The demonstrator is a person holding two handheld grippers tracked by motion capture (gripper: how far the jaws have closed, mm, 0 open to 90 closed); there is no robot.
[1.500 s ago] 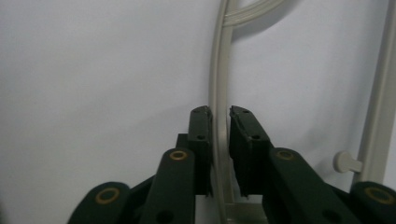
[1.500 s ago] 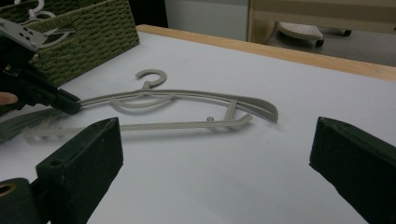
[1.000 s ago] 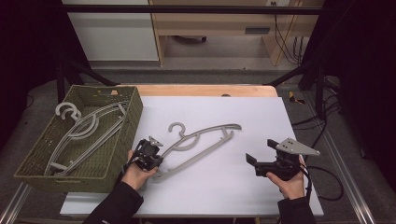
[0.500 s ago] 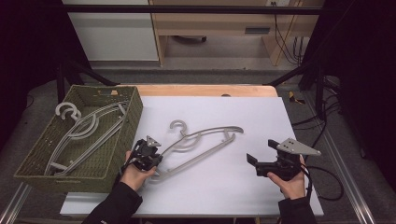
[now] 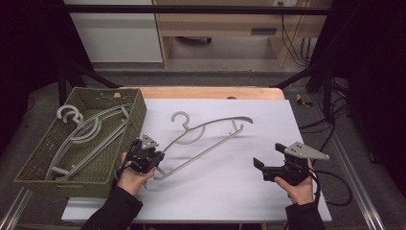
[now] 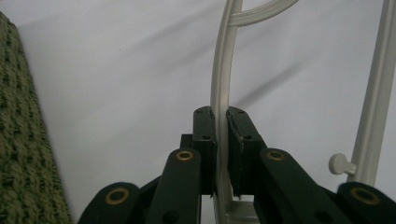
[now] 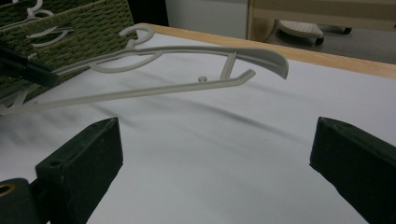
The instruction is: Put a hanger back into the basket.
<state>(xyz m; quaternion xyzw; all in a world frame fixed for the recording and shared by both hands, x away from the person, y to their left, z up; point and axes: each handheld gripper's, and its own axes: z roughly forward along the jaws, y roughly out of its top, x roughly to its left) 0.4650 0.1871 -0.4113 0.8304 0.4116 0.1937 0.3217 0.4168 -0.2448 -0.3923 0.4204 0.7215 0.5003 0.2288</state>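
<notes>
Hanger (image 6: 223,84) hook beyond left gripper view's edge.

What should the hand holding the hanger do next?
Probably carry the hanger leftward over the basket. The left tongs are shut on its end and it looks lifted off the table, while more hangers already lie in the basket just beside that hand.

A lab-style recording booth: black metal frame struts (image 5: 306,76) and dark surroundings enclose a white-topped counter (image 5: 230,191), black cables (image 5: 335,191) trail off its right edge, and plain light-wood furniture (image 5: 220,24) stands behind.
</notes>
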